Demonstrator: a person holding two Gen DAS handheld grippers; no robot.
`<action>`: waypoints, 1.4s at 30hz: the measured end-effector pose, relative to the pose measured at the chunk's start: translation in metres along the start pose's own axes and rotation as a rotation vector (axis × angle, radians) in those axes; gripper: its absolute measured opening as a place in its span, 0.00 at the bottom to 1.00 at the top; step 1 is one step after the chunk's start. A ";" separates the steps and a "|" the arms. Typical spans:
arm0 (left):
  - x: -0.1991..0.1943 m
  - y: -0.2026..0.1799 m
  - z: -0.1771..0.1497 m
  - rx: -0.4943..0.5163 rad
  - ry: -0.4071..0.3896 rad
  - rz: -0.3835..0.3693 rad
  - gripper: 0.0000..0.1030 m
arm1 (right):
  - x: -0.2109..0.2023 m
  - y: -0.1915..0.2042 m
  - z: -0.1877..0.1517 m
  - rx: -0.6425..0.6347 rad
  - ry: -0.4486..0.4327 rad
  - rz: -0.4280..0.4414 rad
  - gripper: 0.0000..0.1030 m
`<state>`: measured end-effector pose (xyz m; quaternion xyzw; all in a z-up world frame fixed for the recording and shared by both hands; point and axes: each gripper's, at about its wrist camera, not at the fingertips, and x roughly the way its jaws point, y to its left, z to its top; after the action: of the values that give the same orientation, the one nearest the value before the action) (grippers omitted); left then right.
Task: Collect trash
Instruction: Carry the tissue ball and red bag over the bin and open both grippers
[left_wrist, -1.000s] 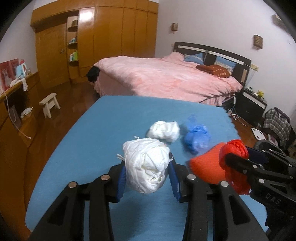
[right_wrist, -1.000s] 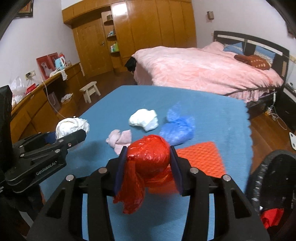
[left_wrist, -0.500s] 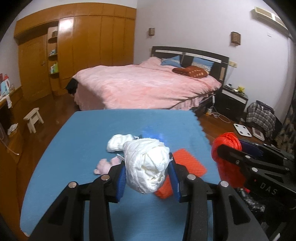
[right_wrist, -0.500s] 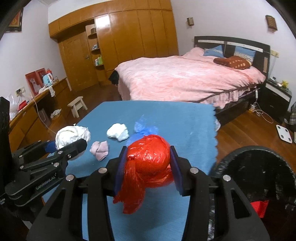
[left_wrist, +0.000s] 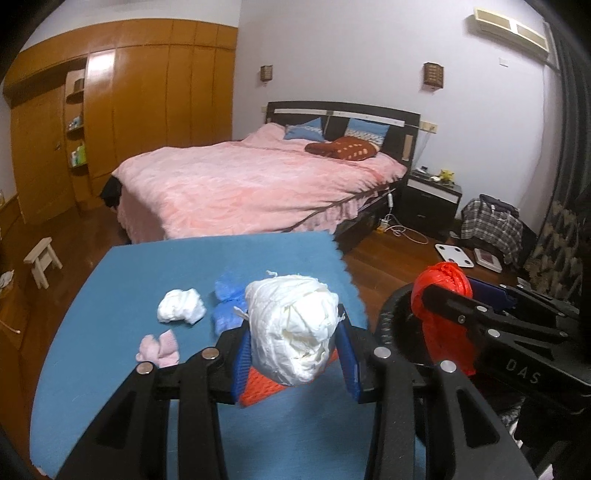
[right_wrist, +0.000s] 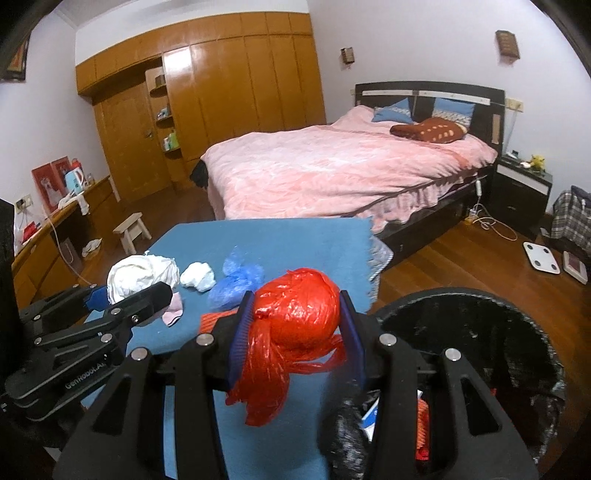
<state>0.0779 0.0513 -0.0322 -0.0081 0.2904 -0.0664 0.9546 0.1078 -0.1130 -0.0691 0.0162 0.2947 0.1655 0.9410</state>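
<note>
Clamping a white plastic wad (left_wrist: 295, 332), the left hand-held gripper (left_wrist: 293, 349) hangs above the blue counter (left_wrist: 110, 387). The right hand-held gripper (right_wrist: 295, 325) pinches a red plastic bag ball (right_wrist: 299, 314) just beside the black trash bin (right_wrist: 517, 314). On the counter lie a white crumple (left_wrist: 181, 306), a blue bag (left_wrist: 227, 302), a pink scrap (left_wrist: 159, 345) and an orange net (left_wrist: 264, 386).

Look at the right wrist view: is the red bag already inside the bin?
No, the red bag sits clamped in the right hand-held gripper.
</note>
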 end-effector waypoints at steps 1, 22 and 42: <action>-0.001 -0.004 0.001 0.004 -0.003 -0.004 0.39 | -0.003 -0.003 0.000 0.003 -0.004 -0.003 0.42; 0.003 -0.096 0.015 0.102 -0.031 -0.149 0.39 | -0.061 -0.089 -0.013 0.094 -0.061 -0.161 0.42; 0.065 -0.177 0.003 0.188 0.037 -0.268 0.40 | -0.053 -0.176 -0.051 0.166 0.002 -0.304 0.42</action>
<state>0.1114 -0.1326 -0.0562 0.0439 0.2966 -0.2201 0.9283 0.0914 -0.2999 -0.1042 0.0487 0.3074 -0.0035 0.9503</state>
